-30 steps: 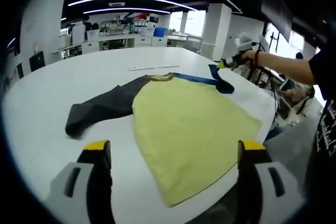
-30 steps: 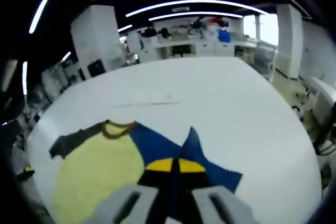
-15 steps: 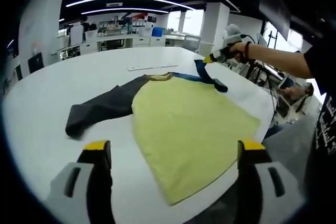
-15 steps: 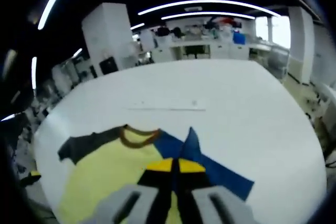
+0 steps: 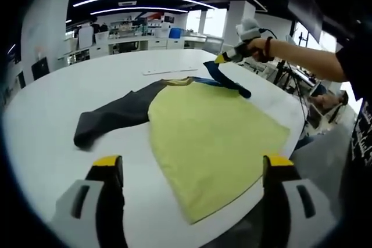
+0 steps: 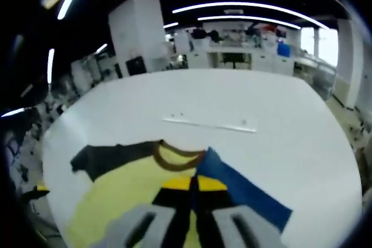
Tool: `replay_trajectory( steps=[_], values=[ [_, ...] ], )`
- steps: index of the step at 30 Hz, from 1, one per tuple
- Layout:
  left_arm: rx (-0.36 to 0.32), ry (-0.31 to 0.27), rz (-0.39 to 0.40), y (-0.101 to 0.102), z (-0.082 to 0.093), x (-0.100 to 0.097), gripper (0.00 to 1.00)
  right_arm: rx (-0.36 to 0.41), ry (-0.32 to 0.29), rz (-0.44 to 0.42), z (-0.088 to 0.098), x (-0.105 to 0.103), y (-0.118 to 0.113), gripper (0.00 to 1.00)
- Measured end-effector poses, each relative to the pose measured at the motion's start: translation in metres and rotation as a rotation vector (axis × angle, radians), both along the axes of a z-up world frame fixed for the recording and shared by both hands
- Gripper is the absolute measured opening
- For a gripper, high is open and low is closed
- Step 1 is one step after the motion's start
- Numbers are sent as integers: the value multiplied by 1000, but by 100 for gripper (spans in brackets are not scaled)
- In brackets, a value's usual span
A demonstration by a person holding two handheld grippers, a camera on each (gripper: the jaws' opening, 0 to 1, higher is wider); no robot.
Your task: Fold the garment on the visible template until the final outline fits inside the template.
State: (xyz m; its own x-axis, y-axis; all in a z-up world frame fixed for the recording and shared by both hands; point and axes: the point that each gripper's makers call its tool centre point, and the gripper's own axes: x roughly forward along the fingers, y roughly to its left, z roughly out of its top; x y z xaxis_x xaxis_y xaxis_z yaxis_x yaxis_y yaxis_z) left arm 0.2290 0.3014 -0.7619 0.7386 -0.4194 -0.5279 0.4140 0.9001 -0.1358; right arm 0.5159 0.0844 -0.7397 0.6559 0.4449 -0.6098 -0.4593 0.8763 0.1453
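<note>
In the left gripper view, the dark sleeve [image 5: 110, 121] lies flat at the left of the white table [image 5: 52, 103], stretched away from the yellow body [image 5: 212, 140] of the shirt, which spreads over the middle and reaches the near right edge of the table. The left gripper [image 5: 195, 172] hangs above the near edge, its two yellow-tipped jaws standing wide apart with nothing between them. Beyond the collar [image 5: 179, 83], a thin pale strip [image 5: 168, 71] lies on the table, apart from the cloth. At the right, the blue sleeve [image 5: 226, 79] is lifted off the table at its far end, where the right gripper [image 5: 224, 58] pinches it; a hand [image 5: 256, 47] holds that gripper, with a bare forearm reaching in from the right edge.

In the right gripper view, the dark sleeve [image 6: 110, 156] lies at the left, then the brown collar [image 6: 174, 158] and the yellow body [image 6: 128, 196] below it. The right gripper [image 6: 193, 183] has its jaws pressed together on the blue sleeve [image 6: 244, 190], whose fold rises just above the tips and runs off to the right over the table [image 6: 279, 120]. The strip [image 6: 209, 124] lies farther off, past the collar. Desks and white pillars fill the background of the room.
</note>
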Motion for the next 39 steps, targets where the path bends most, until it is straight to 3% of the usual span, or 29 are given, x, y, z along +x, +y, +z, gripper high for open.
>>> replay_trajectory(
  steps=[22, 24, 34, 39],
  values=[
    [2, 4, 11, 0, -4, 1, 97, 30, -38, 185, 15, -11, 87, 0],
    [0, 5, 11, 0, -5, 1, 97, 33, -43, 213, 17, -23, 96, 0],
    [1, 7, 22, 0, -4, -1, 97, 18, -48, 354, 6, -37, 128, 0],
    [2, 7, 30, 0, -4, -2, 97, 23, -57, 427, 4, -58, 143, 0]
  ],
)
